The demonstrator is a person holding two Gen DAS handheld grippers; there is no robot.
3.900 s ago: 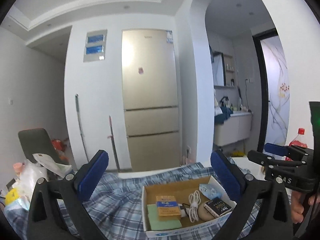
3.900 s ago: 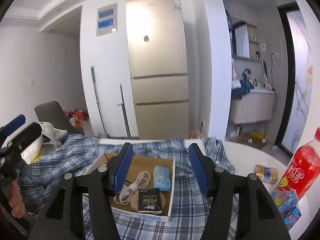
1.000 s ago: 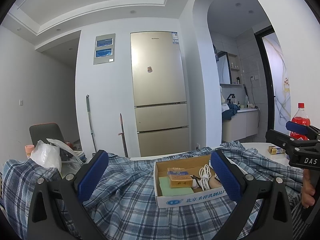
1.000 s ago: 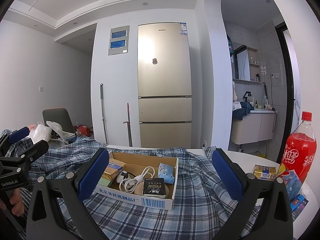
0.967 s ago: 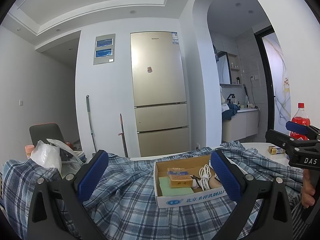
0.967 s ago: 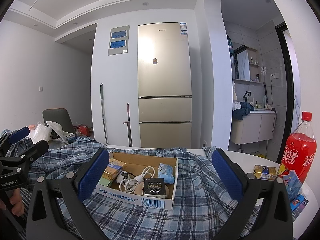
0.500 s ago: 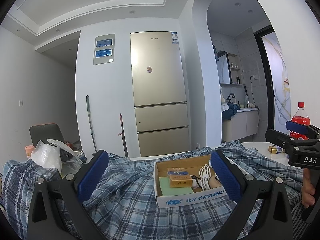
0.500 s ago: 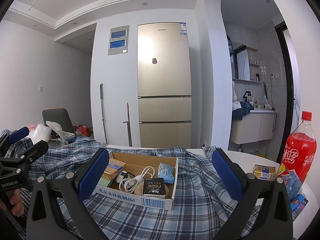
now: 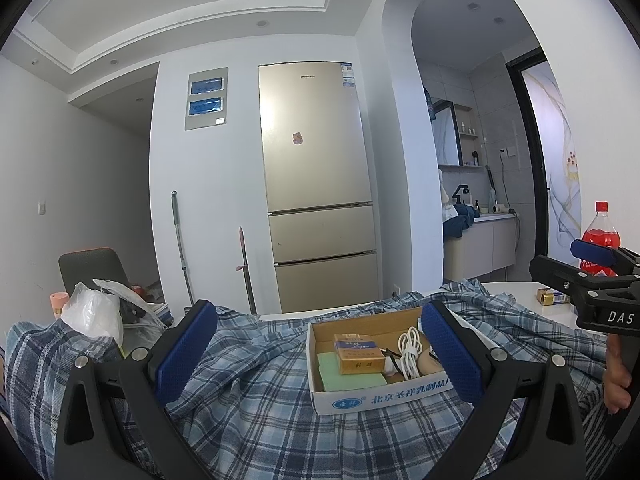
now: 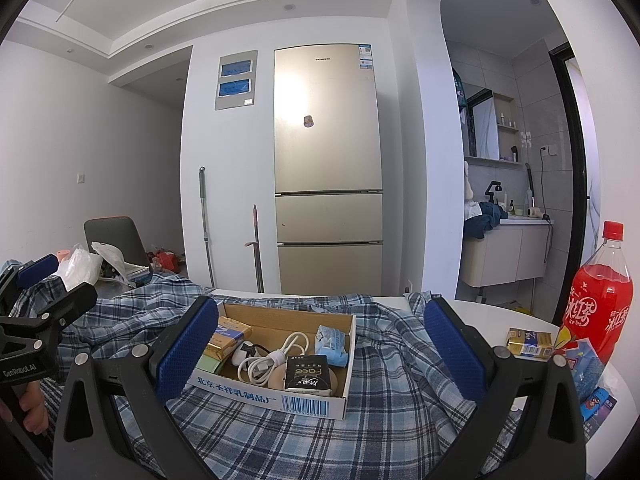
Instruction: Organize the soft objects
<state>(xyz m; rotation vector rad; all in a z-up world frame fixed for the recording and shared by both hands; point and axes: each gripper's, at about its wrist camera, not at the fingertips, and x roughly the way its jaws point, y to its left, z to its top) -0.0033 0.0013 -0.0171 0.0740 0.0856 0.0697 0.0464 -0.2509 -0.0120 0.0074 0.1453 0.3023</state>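
Observation:
A blue plaid shirt (image 9: pixel 256 400) lies spread over the table, also in the right wrist view (image 10: pixel 380 432). On it stands an open cardboard box (image 9: pixel 380 396) holding small packs and a white cable (image 9: pixel 410 350); the right wrist view shows the box (image 10: pixel 308 400) too. My left gripper (image 9: pixel 316 354) is open and empty, low over the shirt in front of the box. My right gripper (image 10: pixel 316 350) is open and empty, facing the box from the right side.
A red ice tea bottle (image 10: pixel 600 296) and snack packs (image 10: pixel 528 344) stand at the table's right edge. A white plastic bag (image 9: pixel 94 314) and a chair (image 9: pixel 92 266) are at the left. A fridge (image 9: pixel 320 208) stands behind.
Since 3.9 s ago both grippers have dropped lower and levelled out, and the right one has opened wide. Over the last second nothing has visibly moved.

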